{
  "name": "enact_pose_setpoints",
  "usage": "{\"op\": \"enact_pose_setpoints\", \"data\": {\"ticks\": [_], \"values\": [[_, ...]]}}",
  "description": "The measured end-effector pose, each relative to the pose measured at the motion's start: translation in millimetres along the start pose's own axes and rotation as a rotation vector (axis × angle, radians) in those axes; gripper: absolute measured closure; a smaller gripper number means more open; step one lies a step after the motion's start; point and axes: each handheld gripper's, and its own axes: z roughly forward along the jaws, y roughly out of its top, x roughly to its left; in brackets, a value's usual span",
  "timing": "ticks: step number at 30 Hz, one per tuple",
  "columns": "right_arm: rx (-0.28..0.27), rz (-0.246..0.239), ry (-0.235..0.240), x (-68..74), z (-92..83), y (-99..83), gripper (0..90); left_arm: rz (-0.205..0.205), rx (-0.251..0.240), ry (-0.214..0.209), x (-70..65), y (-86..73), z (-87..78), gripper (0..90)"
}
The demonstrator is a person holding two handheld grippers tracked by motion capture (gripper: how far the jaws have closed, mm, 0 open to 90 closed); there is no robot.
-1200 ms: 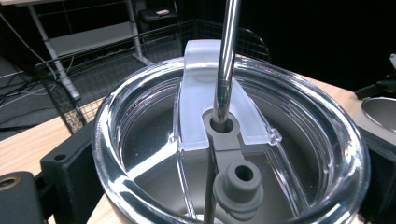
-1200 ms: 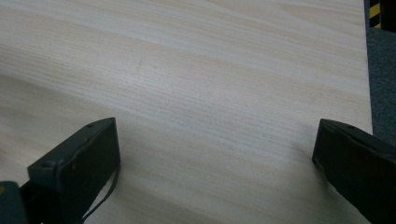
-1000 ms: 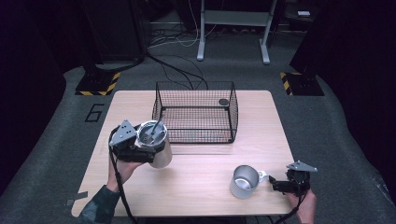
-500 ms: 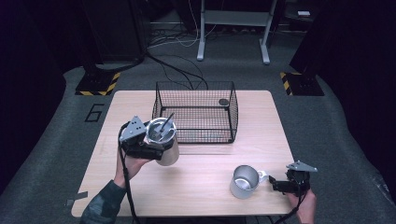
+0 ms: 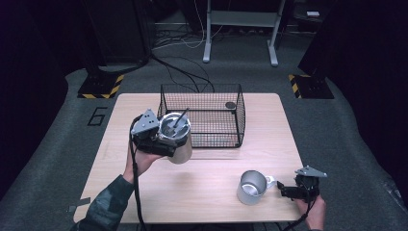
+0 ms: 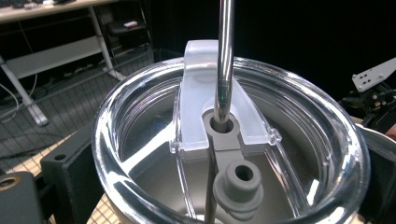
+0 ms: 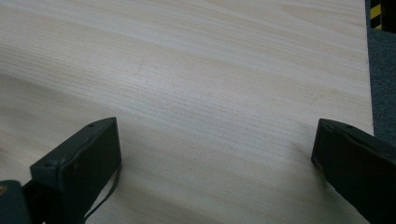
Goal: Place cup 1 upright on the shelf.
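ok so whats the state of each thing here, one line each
tumbler: lifted off the table, tilted, clamped in the left gripper
clear lid: seated on the tumbler
metal straw: pushed through the lid's hole
steel mug: upright on the table, empty, not gripped
right gripper: jaws wide open over bare wood
wire basket: upright, open top

Two cups (image 5: 176,139) (image 5: 252,187), one wire basket (image 5: 202,115)

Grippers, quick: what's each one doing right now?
Left gripper: shut on the tumbler.
Right gripper: open, holding nothing, beside the mug.
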Motion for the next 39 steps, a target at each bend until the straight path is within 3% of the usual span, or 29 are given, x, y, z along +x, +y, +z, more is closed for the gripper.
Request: {"op": "enact_pose_setpoints", "data": {"ticks": [6, 10, 12, 25, 39], "values": [[0.001, 0.0, 0.001, 0.0, -0.1, 0.0, 1.0, 0.006, -0.003, -0.017, -0.3, 7.3, 11.3, 4.0], [-0.001, 0.001, 0.0, 0.0, 0.0, 0.0, 1.0, -0.012, -0.007, -0.034, 4.9, 10.6, 18.4, 4.0], [0.001, -0.001, 0.001, -0.1, 0.0, 0.1, 1.0, 0.003, -0.002, -0.025, 7.7, 14.6, 22.0, 4.0], [-0.001, -0.001, 0.0, -0.1, 0.0, 0.0, 1.0, -0.032, -0.018, -0.001, 21.2, 22.4, 31.4, 4.0], [-0.008, 0.006, -0.001, -0.2, 0.1, 0.0, 1.3, -0.019, -0.037, 0.014, 28.4, 40.4, 39.0, 4.1]]}}
